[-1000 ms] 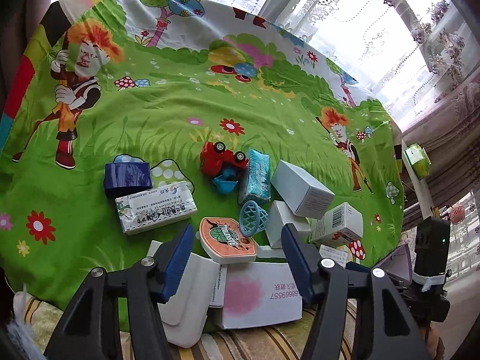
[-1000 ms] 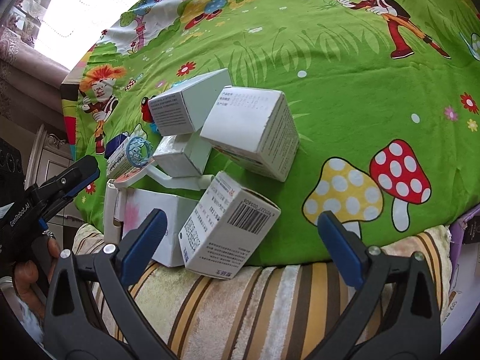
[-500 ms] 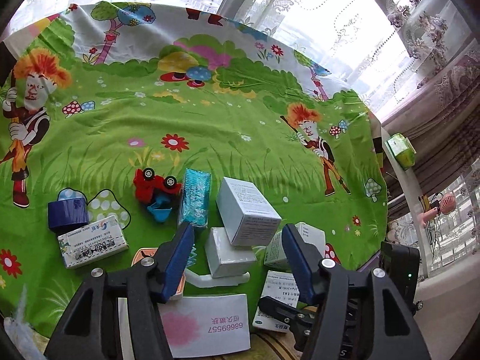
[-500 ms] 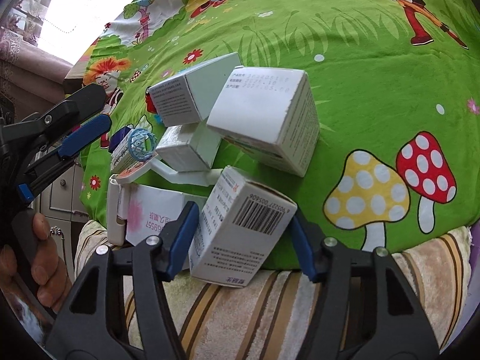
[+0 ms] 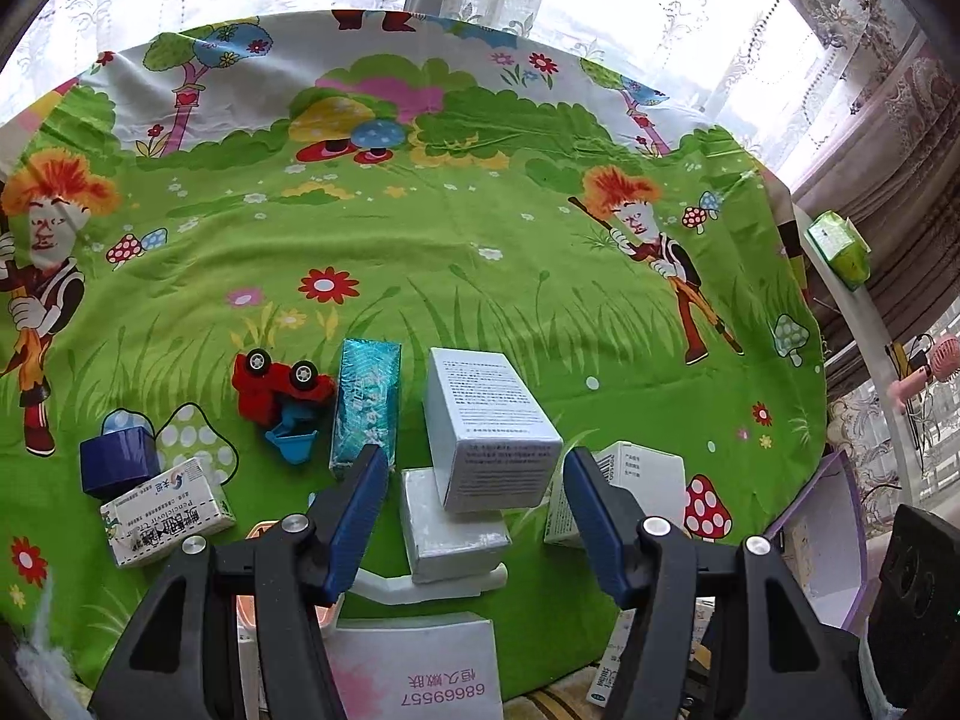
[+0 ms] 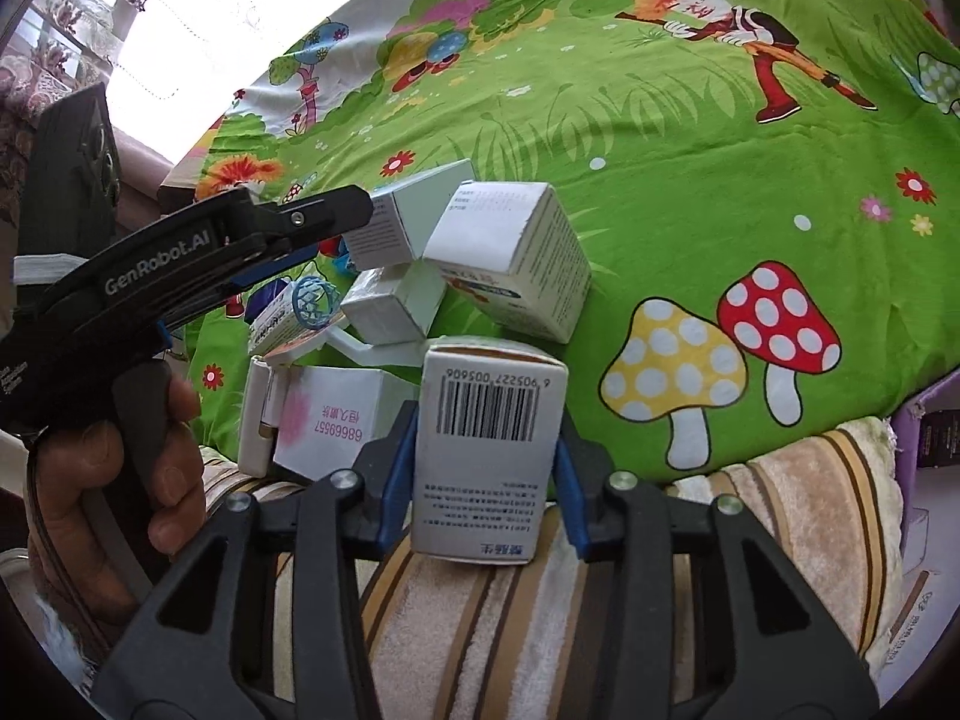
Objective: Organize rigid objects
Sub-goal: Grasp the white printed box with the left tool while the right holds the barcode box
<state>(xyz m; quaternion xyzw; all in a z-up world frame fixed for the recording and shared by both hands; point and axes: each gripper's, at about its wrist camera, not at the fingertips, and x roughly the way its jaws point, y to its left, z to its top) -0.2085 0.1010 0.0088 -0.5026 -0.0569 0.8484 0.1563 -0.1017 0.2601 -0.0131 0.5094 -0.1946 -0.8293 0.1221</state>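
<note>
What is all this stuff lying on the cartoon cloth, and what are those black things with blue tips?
Cloth: one, green cartoon print, under everything.
Barcode box: one, white, clamped in the right tongs, which have just been closing.
Tall white box: one, middle, leaning on a small white box.
Teal packet: one, left of the tall box.
Toy car: one, red, overturned, by a blue scoop.
Dark blue box: one, far left.
Printed carton: one, white, beside the dark blue box.
Pink-blotch box: one, white, near edge.
Left tongs: black, blue pads, open, nothing held.
Right tongs: black, blue pads.
Hand: one, holding the left tongs' handle.
</note>
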